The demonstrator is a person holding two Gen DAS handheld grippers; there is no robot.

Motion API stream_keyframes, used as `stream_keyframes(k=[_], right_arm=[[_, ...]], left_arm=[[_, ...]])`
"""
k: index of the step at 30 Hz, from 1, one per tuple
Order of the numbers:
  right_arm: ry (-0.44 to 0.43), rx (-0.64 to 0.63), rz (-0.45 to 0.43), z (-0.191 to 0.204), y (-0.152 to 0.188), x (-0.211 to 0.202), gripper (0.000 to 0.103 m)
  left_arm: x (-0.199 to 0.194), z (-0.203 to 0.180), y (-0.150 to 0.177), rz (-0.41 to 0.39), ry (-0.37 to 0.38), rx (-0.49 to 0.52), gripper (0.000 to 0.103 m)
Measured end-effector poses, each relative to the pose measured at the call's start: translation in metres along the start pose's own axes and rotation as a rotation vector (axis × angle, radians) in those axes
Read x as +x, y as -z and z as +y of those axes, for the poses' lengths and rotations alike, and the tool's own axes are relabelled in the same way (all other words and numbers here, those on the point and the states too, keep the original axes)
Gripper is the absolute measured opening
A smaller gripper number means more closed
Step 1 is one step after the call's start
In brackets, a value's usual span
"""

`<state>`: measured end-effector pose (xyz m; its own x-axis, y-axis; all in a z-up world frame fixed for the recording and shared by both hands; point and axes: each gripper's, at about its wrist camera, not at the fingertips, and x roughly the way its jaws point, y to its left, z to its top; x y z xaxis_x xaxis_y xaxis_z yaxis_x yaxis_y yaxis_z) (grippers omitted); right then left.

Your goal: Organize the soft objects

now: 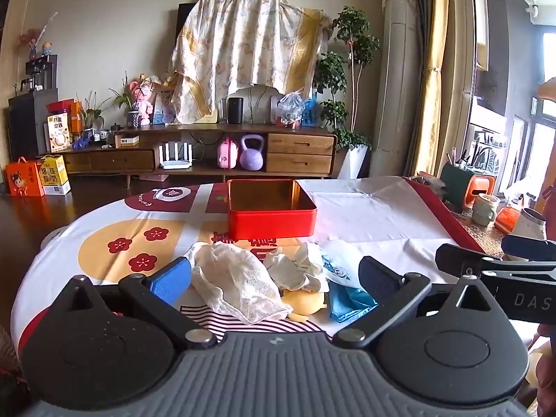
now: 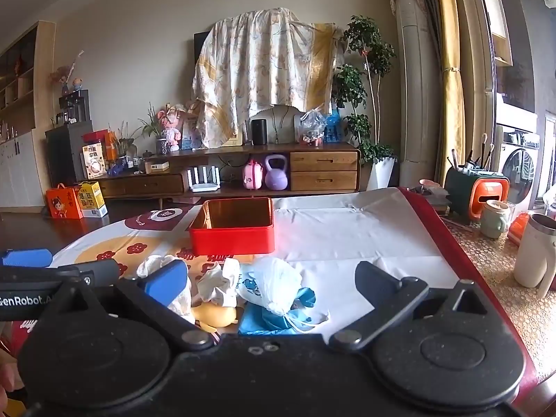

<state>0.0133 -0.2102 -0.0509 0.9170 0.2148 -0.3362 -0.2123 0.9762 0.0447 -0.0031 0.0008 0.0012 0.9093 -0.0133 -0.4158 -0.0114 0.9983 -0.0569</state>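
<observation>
A heap of soft things lies on the table's near part: a white mesh cloth (image 1: 236, 285), a crumpled white cloth (image 1: 295, 267), a yellow soft toy (image 1: 305, 302), a white pouch with a blue print (image 1: 338, 260) and a blue cloth (image 1: 349, 300). Behind the heap stands an empty red tin box (image 1: 271, 208). My left gripper (image 1: 274, 278) is open, its fingers on either side of the heap and above it. My right gripper (image 2: 271, 285) is open too, hovering over the white pouch (image 2: 274, 281), the blue cloth (image 2: 278, 312) and the yellow toy (image 2: 215, 314). The red tin (image 2: 232, 226) lies beyond.
The table wears a white, red and yellow printed cloth (image 1: 365, 215). At its right edge stand a white mug (image 2: 533, 253), a green cup (image 2: 495, 222) and a green and orange holder (image 2: 476, 191). A TV cabinet (image 1: 208, 149) lines the far wall.
</observation>
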Motion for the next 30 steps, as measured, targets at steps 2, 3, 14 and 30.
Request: stream_keyframes(k=[2, 3, 14, 30], right_arm=[[-0.001, -0.001, -0.002, -0.0005, 0.0007, 0.0009, 0.103], [0.0, -0.002, 0.0, -0.0006, 0.0002, 0.0009, 0.103], [0.003, 0.007, -0.006, 0.0005, -0.0011, -0.0002, 0.103], [0.002, 0.007, -0.01, 0.0, -0.0014, -0.0011, 0.103]], left_arm=[[0.0, -0.0001, -0.0004, 0.002, 0.0, -0.001, 0.103], [0.0001, -0.0001, -0.0003, 0.003, 0.0, -0.002, 0.103], [0.0021, -0.0037, 0.0016, 0.012, -0.006, -0.002, 0.103], [0.0024, -0.0026, 0.0012, 0.014, -0.003, -0.007, 0.103]])
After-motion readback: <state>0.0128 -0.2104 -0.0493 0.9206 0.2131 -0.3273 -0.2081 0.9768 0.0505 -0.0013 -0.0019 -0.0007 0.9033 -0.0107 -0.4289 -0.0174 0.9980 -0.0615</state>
